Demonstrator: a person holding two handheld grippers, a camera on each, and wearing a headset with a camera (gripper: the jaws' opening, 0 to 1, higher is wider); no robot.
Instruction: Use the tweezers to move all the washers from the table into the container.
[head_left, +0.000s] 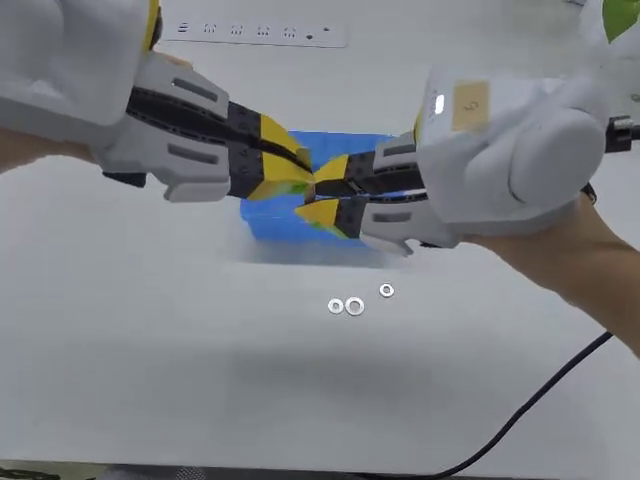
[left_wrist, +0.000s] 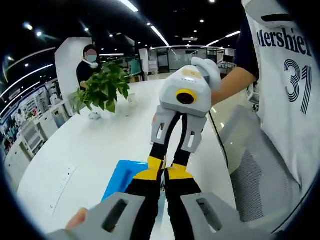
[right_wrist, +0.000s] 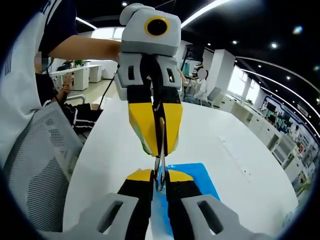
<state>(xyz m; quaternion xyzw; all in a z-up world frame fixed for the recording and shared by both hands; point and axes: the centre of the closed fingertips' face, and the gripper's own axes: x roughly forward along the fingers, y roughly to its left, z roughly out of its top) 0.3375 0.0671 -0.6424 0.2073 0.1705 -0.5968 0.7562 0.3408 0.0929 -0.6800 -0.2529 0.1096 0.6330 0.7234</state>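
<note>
Left gripper (right_wrist: 160, 151): clamped thin metal tweezers (right_wrist: 160, 167).
Right gripper (right_wrist: 160, 183): narrow around tweezers; grip unclear.
Silver ring washers (head_left: 355, 305): nearer than blue plastic container (head_left: 268, 220).

I hold my left gripper (head_left: 306, 176) and right gripper (head_left: 319, 191) tip to tip, roughly level, facing each other, each one's jaws pinched closed on the tweezers (right_wrist: 160, 165) between them.
</note>
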